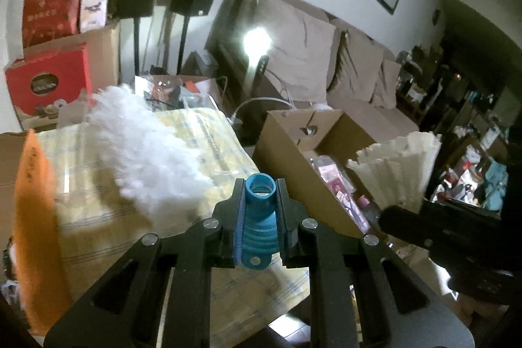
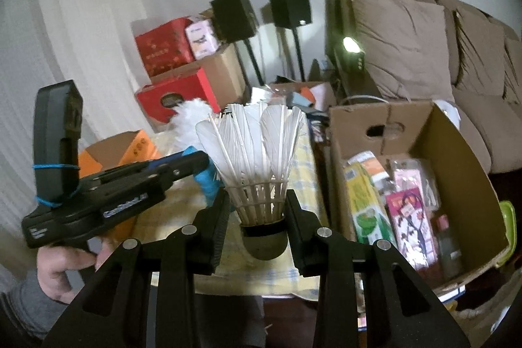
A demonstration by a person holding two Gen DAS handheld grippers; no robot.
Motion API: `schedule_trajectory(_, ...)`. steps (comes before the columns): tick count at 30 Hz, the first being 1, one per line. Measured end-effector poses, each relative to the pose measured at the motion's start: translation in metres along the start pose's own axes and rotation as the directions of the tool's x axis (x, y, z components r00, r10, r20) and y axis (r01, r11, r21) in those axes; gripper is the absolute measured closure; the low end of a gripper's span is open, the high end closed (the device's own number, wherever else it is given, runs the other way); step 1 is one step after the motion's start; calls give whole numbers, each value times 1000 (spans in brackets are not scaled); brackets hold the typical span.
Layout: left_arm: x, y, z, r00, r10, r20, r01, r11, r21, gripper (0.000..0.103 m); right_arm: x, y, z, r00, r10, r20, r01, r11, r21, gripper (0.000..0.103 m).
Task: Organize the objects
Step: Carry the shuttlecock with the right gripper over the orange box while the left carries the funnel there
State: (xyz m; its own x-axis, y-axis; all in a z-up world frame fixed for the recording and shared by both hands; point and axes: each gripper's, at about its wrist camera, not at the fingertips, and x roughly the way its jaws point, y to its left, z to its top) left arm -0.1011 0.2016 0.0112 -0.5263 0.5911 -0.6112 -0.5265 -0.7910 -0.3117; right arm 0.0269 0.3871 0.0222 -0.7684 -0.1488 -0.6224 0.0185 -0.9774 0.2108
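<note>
My left gripper is shut on the ribbed blue handle of a white fluffy duster, whose head spreads out over the yellow checked cloth. The same gripper shows in the right wrist view, held by a hand, with the blue handle beside it. My right gripper is shut on a white feather shuttlecock, pinched at its lower skirt above the dark cork base. In the left wrist view the shuttlecock appears at the right, above the open box.
An open cardboard box at the right holds several packets and a bottle. A yellow checked cloth covers the surface below. An orange box flap stands at the left. Red gift boxes, speakers on stands and a sofa lie behind.
</note>
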Motion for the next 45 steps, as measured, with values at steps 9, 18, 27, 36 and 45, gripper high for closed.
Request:
schedule_trajectory(9, -65, 36, 7, 997, 39, 64, -37, 999, -28, 88, 13, 53, 16, 996, 92, -3, -92, 993, -77, 70)
schedule_trajectory(18, -134, 85, 10, 985, 117, 130, -110, 992, -62, 88, 39, 113, 24, 979, 199, -39, -202, 970, -138, 70)
schedule_trajectory(27, -172, 147, 6, 958, 255, 128, -240, 963, -126, 88, 69, 176, 21, 948, 302, -103, -317, 930, -187, 70)
schedule_trajectory(36, -167, 186, -23, 954, 298, 35, -289, 943, -163, 88, 111, 225, 11, 916, 355, -188, -390, 900, -196, 70)
schedule_trajectory(45, -133, 205, -54, 945, 322, -64, -328, 930, -164, 88, 155, 234, 2, 898, 358, -256, -403, 903, -151, 70)
